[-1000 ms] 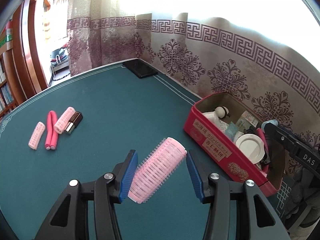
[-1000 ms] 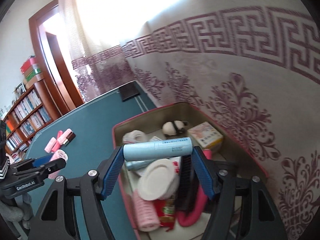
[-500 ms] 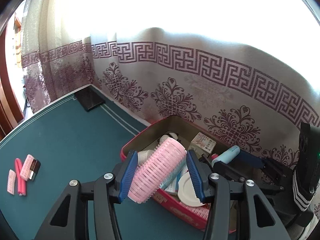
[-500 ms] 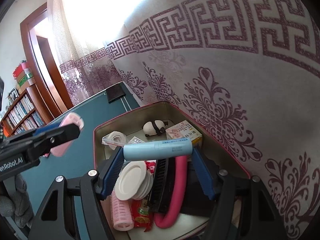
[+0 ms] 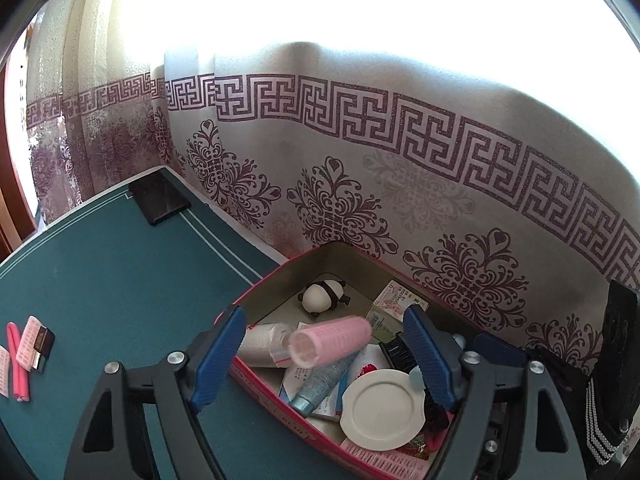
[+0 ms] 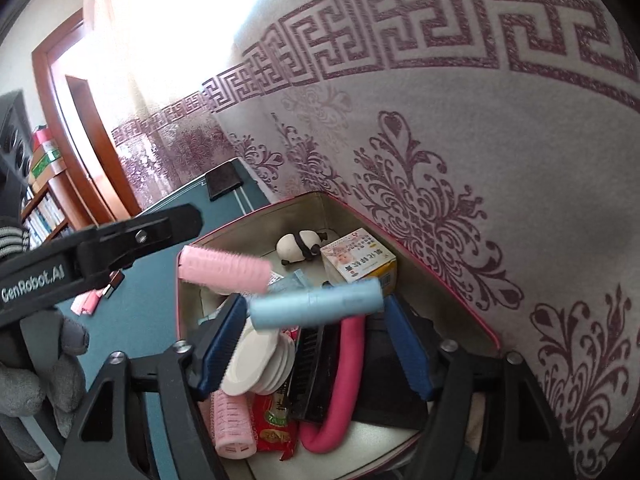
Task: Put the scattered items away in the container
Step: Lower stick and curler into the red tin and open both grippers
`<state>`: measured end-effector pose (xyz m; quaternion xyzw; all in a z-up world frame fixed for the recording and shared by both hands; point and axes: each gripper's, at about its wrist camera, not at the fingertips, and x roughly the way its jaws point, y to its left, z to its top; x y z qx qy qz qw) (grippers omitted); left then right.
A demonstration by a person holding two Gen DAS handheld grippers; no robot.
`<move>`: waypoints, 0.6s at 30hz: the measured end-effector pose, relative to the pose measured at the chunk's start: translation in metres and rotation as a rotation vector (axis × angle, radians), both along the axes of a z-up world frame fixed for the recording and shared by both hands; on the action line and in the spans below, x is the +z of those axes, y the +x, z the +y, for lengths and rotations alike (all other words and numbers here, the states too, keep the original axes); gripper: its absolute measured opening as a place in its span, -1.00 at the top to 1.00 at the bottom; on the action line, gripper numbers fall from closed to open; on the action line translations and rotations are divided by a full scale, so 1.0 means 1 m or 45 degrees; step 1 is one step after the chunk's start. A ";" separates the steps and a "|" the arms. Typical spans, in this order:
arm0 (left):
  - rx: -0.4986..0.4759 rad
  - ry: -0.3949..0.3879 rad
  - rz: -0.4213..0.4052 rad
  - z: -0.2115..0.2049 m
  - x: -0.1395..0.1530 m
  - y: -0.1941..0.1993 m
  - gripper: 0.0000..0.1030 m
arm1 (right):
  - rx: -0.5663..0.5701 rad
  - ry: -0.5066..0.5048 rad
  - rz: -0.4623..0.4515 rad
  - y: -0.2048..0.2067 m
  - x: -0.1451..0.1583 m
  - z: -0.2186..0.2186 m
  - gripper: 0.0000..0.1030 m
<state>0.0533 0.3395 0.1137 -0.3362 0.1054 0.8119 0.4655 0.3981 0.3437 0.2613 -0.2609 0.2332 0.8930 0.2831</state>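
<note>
Both grippers hang over the red tin [image 5: 256, 368] by the curtain. On the left gripper [image 5: 324, 356] the jaws are opening, pads clear of the pink hair roller [image 5: 328, 340], which sits blurred between them above the tin's clutter; we judge it's dropping in. On the right gripper [image 6: 316, 344] the jaws are opening too; the pale blue tube [image 6: 316, 306] lies crosswise just past the pad tips, and we can't tell whether the pads touch its ends.

Handling, our guess: the roller is a hollow plastic cylinder with bristly velcro skin, very light, grippy, slightly springy. Take it across the barrel at mid-length; end-on would crush the open mouth. The tube looks smooth and rigid, light, likely slippery, so an end-to-end pinch is weak; mid-body across the width is safer. Neither seems fragile.

Inside the tin: panda figure [image 6: 300, 245], small carton [image 6: 360, 258], white dish [image 5: 382, 408], long pink foam curler [image 6: 344, 380].

Left on the green table [image 5: 120, 288]: small pink rollers [image 5: 30, 342], a foam stick, a dark little case, all well apart from the tin.
</note>
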 end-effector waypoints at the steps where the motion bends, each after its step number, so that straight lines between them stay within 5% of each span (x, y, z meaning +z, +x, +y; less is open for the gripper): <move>1: 0.011 -0.002 -0.006 -0.002 -0.002 -0.001 -0.60 | -0.012 -0.003 -0.001 0.001 -0.001 0.001 -0.55; 18: 0.201 -0.020 -0.024 -0.052 -0.015 -0.020 -0.60 | 0.045 0.119 0.042 -0.014 0.023 -0.033 -0.55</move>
